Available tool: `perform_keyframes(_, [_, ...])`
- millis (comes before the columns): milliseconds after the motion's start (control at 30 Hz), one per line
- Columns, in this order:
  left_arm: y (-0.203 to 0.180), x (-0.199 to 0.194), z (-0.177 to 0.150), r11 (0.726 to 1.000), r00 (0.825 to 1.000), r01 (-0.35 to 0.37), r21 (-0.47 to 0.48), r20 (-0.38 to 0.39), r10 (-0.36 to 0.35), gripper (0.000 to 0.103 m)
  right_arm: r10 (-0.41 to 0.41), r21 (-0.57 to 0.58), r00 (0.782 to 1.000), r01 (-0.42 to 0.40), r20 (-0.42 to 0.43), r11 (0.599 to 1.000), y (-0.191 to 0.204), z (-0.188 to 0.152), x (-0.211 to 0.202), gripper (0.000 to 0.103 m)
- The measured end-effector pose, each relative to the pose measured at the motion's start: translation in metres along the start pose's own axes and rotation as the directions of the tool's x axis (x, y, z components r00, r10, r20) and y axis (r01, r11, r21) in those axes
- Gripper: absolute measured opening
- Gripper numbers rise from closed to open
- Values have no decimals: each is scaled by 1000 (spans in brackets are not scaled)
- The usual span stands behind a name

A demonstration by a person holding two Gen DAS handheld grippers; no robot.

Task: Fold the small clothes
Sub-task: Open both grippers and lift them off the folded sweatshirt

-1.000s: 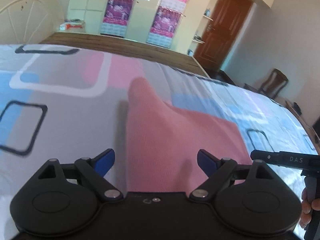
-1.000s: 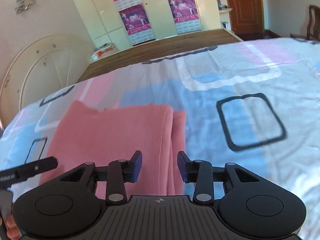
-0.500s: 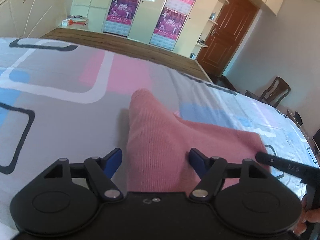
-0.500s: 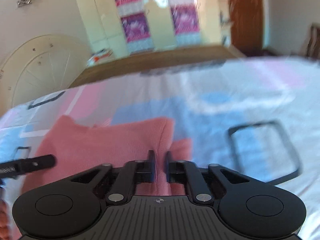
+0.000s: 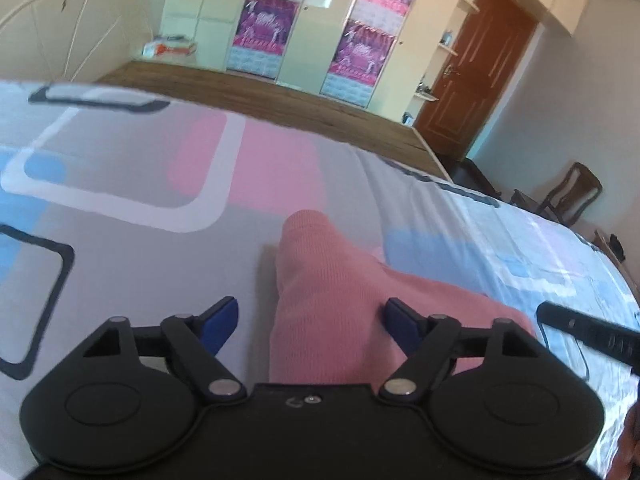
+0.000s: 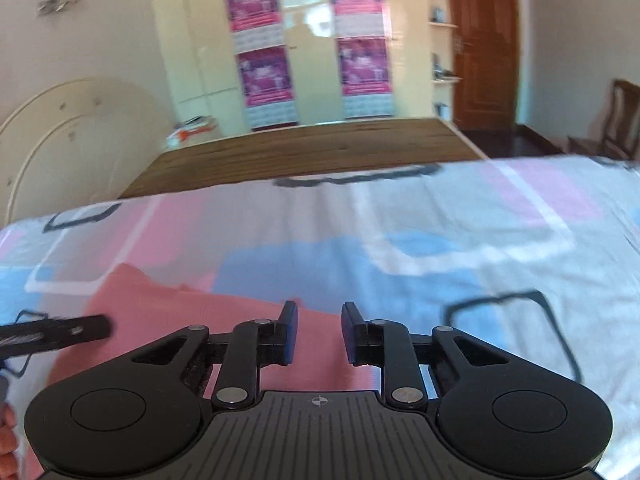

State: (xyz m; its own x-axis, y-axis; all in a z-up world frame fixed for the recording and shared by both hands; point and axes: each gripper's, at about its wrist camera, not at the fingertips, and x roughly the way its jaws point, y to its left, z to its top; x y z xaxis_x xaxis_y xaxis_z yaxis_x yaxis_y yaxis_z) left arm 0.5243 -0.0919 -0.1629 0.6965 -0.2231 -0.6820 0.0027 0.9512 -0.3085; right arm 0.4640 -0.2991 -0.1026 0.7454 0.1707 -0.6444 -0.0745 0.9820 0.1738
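A pink knitted garment (image 5: 320, 264) lies folded on the patterned bedsheet (image 5: 120, 240), one narrow end pointing away. My left gripper (image 5: 312, 310) is open, its blue-padded fingers straddling that end from above; the left pad stands off the cloth and the right pad sits at its surface. In the right wrist view the garment (image 6: 180, 312) spreads to the left. My right gripper (image 6: 319, 312) hangs over its right edge, its jaws opening with a narrow gap. Pink cloth shows in the gap, but the pads do not press on it.
The bedsheet (image 6: 440, 260) stretches far to the right. Behind the bed are a wooden board (image 5: 260, 100), wardrobes with posters (image 6: 264, 72), a brown door (image 5: 480, 72) and a chair (image 5: 572, 196). A hand (image 6: 6, 432) shows at the frame edge.
The right jaws closed nearly together at the garment's folded right edge, then parted again, and that gripper drew back slightly. The left gripper slid forward over the garment's end, its jaws narrowing a little.
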Motion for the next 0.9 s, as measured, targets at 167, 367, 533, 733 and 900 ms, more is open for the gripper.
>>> perform_keyframes(167, [9,15,-3,997,1000,-14,-76,-10,13,69,-42,-71,997,38,-63,997,20,-13,34,24])
perform_keyframes(367, [2,23,-6,997,997,-64,-34,-40,63,73,-132,-152,989,122,-62,981,17,-27,53,24])
perform_keyframes(533, [-8,5,0,991,990,-131,-12,-61,130,81,-85,-74,994,80,-65,994,8,-22,42,24])
perform_keyframes(733, [-20,-17,-10,986,987,-156,63,-32,158,81,-2,-37,999,1,-45,999,15,-22,-4,24])
perform_keyframes(900, [-31,-32,-17,981,987,-159,109,-19,162,81,26,-65,998,-30,-54,997,29,-36,-25,24])
